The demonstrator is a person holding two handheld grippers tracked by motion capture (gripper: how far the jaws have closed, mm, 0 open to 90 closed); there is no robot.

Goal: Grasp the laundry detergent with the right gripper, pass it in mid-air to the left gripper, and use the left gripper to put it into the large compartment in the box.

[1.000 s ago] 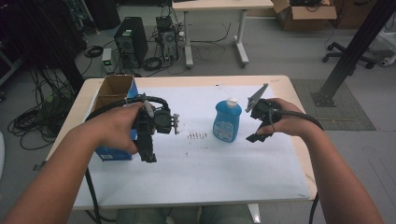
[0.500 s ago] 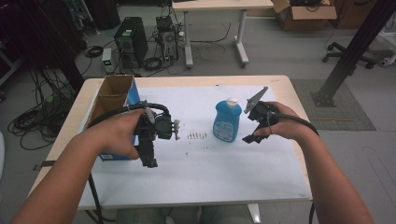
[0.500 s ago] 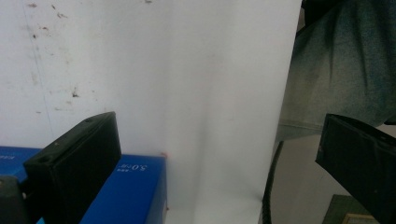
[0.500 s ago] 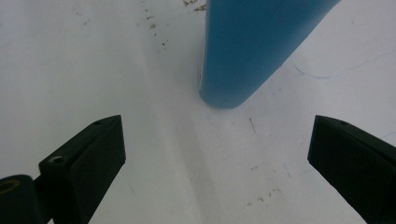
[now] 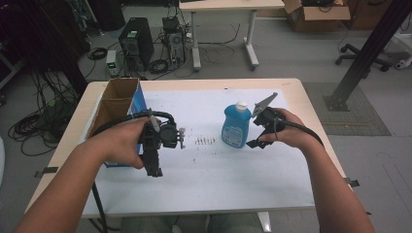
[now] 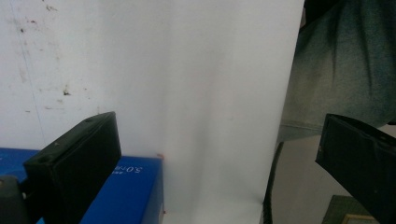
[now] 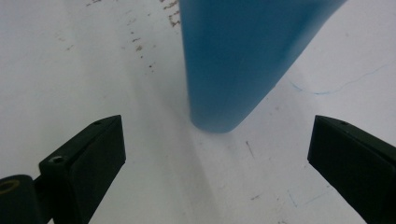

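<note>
Plainly, the work in hand is the blue dish-soap bottle [image 5: 236, 127], which stands upright with its white cap [image 5: 240, 105] on, near the middle of the white-covered table [image 5: 218, 179]. The right gripper [image 5: 256, 132] sits just beside it on the person's right; in the right gripper view its jaws stand wide apart with the bottle's base [image 7: 219, 112] between and beyond them, nothing touched. The bottle looks like smooth plastic, probably light to moderate in weight, a little yielding and likely slick; a hold across the flat mid-body, below the shoulder, seems safest, since a squeeze near the cap could tip it. The left gripper [image 5: 154, 165] hangs above the table's near left, jaws apart over bare sheet, next to the blue cardboard box [image 5: 116, 104] whose corner [image 6: 135, 186] shows in the left gripper view. Against the frame a second earlier, the right gripper has drawn closer to the bottle, and the left has shifted slightly inward; bottle and box are unmoved.
</note>
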